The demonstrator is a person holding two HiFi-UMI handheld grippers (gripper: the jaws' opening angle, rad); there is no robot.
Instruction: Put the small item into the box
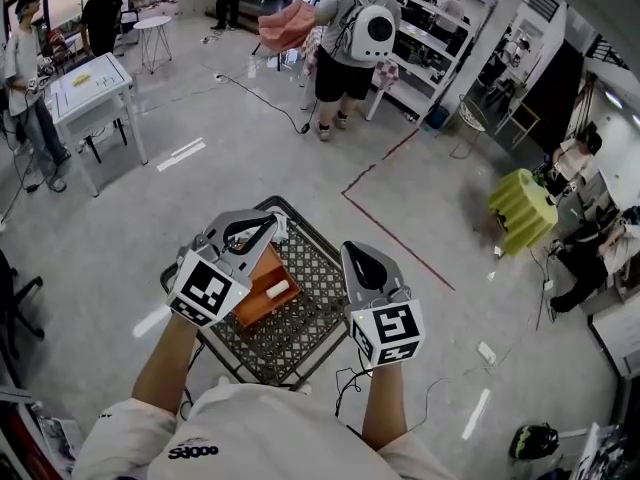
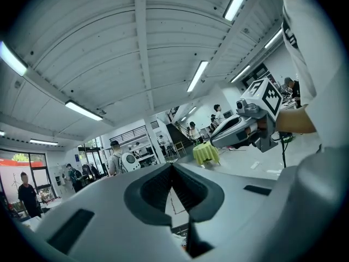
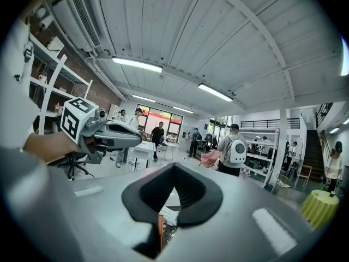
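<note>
Hovering clenched, empty: left hand-held gripper [image 1: 268, 221], right hand-held gripper [image 1: 352, 253]; small white cylinder [image 1: 278, 290] lying below in orange wooden box [image 1: 250, 306], nearer left.

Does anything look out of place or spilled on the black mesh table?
Nothing stands out. The orange box sits upright on the mesh table with the small white item lying inside it. Nothing looks spilled or broken. The left gripper and right gripper are shut and empty.

The left gripper [image 1: 266, 226] and right gripper [image 1: 355, 256] are held out about level, side by side and apart; the 2 jaw pairs are closed, with nothing gripped.
</note>
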